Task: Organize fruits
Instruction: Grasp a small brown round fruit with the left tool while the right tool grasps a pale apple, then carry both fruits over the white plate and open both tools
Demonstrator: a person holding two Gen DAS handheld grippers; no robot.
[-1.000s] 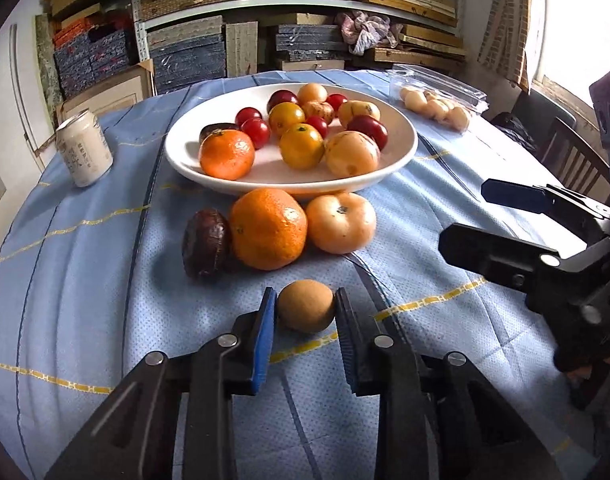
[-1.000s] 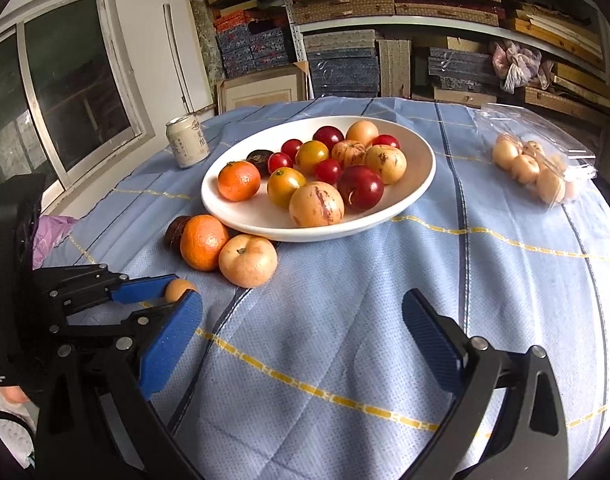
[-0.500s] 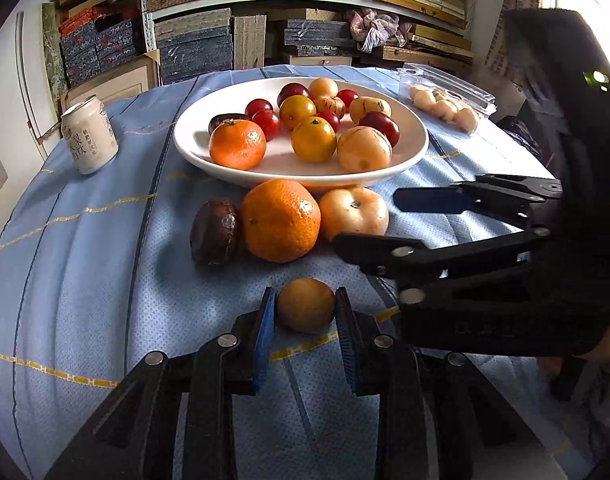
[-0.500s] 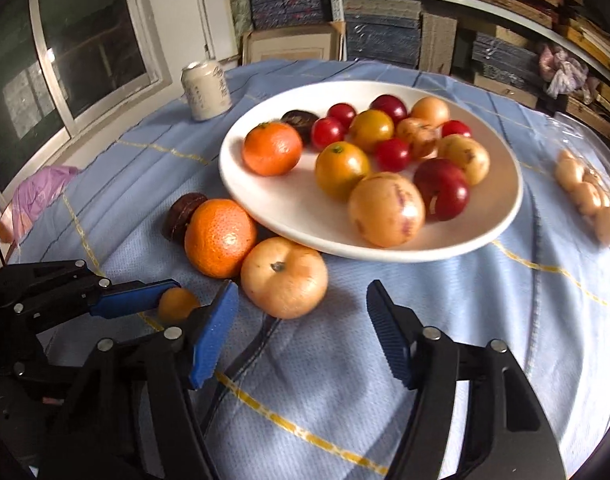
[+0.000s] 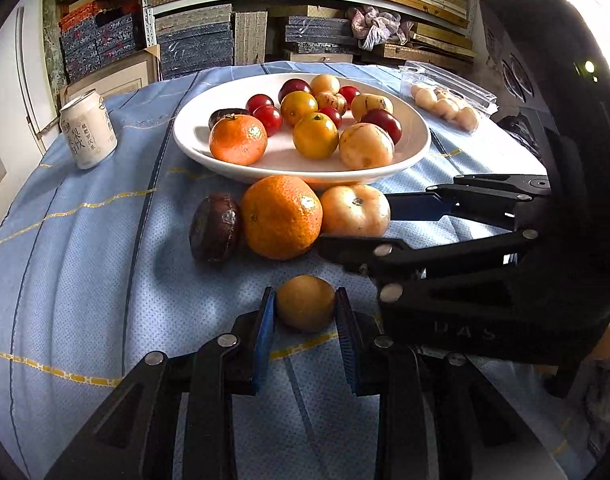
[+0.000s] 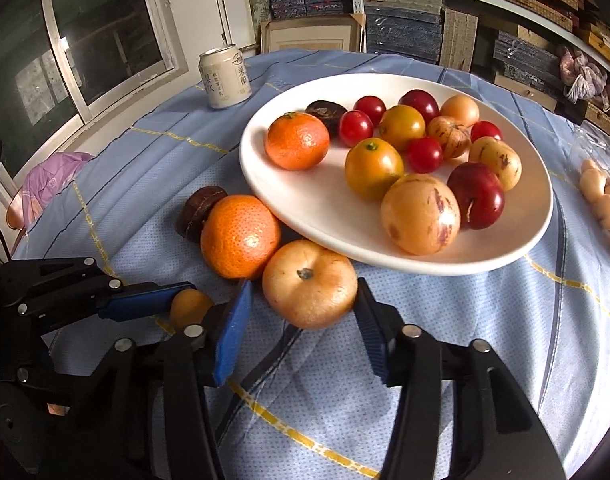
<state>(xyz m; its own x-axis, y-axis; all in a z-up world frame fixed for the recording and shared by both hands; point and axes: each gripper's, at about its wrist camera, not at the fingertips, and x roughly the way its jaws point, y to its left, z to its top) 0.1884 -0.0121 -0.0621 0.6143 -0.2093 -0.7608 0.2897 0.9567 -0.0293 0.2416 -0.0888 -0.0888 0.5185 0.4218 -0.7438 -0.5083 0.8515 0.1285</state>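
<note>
A white plate [image 5: 305,178] [image 6: 425,264] holds several fruits: a mandarin, red plums, yellow and speckled ones. In front of it on the blue cloth lie a dark fruit [image 5: 215,228], a large orange [image 5: 281,218] [image 6: 241,236] and a pale orange tomato-like fruit [image 5: 355,210] [image 6: 309,284]. My left gripper [image 5: 305,312] is shut on a small orange-brown fruit [image 5: 305,302] [image 6: 189,306] resting on the cloth. My right gripper [image 6: 303,284] [image 5: 355,226] straddles the pale fruit. Its jaws are closing; the right pad touches the fruit, while a thin gap shows at the left pad.
A white drink can [image 5: 88,134] [image 6: 225,76] stands at the table's far left. A clear plastic box of small pale fruits [image 5: 445,100] [image 6: 601,196] lies at the far right. Shelves of stacked boxes rise behind the table. The two grippers sit close together.
My right gripper came in from the right, dropped to the pale fruit and narrowed its jaws around it. The left gripper and its small fruit stayed put.
</note>
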